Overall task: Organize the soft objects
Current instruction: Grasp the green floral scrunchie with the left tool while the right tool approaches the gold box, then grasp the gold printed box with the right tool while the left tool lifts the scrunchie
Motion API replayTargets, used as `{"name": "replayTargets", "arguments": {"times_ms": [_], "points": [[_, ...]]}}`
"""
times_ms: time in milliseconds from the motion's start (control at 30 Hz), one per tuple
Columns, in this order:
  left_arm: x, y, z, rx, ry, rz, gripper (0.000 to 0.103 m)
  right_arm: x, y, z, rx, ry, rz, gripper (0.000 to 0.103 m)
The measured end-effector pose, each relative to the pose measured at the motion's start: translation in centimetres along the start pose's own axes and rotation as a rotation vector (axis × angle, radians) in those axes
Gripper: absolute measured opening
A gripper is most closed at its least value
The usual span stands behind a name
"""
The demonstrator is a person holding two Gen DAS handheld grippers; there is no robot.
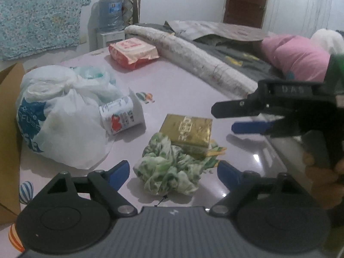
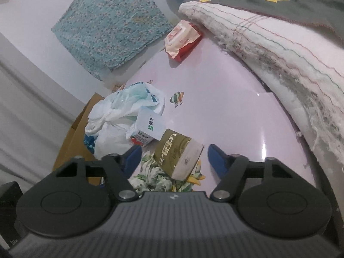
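A crumpled green-and-white cloth lies on the pink table, right in front of my open left gripper, between its blue fingertips. A gold tissue pack rests against the cloth's far side. My right gripper comes in from the right, open, just right of the gold pack. In the right wrist view the gold pack and the cloth sit between the open right gripper's fingers. A small white tissue pack, a tied white plastic bag and a red wipes pack lie further off.
A cardboard box stands at the table's left edge. A rolled white quilt, grey clothing and a pink bundle fill the back right. A water bottle stands behind the table.
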State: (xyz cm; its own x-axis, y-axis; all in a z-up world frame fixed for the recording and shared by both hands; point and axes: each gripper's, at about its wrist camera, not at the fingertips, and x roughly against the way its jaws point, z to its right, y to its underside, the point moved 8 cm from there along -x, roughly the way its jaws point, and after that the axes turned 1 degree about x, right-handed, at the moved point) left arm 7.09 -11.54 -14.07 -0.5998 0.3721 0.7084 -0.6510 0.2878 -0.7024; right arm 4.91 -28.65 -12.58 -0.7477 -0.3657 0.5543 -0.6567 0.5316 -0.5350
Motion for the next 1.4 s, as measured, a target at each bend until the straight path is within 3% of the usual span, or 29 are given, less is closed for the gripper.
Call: {"name": "replayTargets", "arguments": {"times_ms": [33,133,333,600,800,900,1067,1200,1300,1400], "points": [[-0.2,0.1,0.0,-0.004,-0.008,-0.002,0.087,-0.2,0.0,0.0,0.008,0.004,-0.001,0.050],[-0.6,0.1,-0.1,-0.025,-0.028,0.006,0.075,-0.6,-0.4,-0.1,0.029,0.021,0.002,0.045],[-0.2,-1.3,0.4,-0.069,-0.006,0.071,0.075,-1.7,-1.4,0.0,0.027,0.038,0.010,0.045],[-1.2,-1.6,2.1,-0.079,0.113,0.066,0.067,-4.6,-3.2,-0.8,0.092,0.037,-0.014,0.045],[-3.6,0.3,1.4,-0.169,0.009,-0.039,0.067,-6.3,-1.8,-0.9,0.128,0.051,-0.091,0.044],[-3.8,0.7,0.1,-0.165,-0.036,-0.046,0.067,-5.8,-1.1,-1.1,0.165,0.074,-0.103,0.044],[-3.1,0.9,-2.1,-0.103,-0.045,-0.066,0.066,-4.7,-0.2,-1.0,0.157,0.073,-0.118,0.044],[-2.1,0.8,-3.3,-0.041,-0.008,-0.058,0.073,-3.8,-0.1,-1.4,0.183,0.094,-0.111,0.048],[-1.5,0.4,-3.7,-0.003,0.011,-0.040,0.081,-3.6,-0.9,-2.4,0.273,0.125,-0.104,0.065],[-1.8,0.1,-4.1,0.010,-0.004,-0.044,0.081,-4.3,-1.1,-3.7,0.383,0.136,-0.148,0.072]]}}
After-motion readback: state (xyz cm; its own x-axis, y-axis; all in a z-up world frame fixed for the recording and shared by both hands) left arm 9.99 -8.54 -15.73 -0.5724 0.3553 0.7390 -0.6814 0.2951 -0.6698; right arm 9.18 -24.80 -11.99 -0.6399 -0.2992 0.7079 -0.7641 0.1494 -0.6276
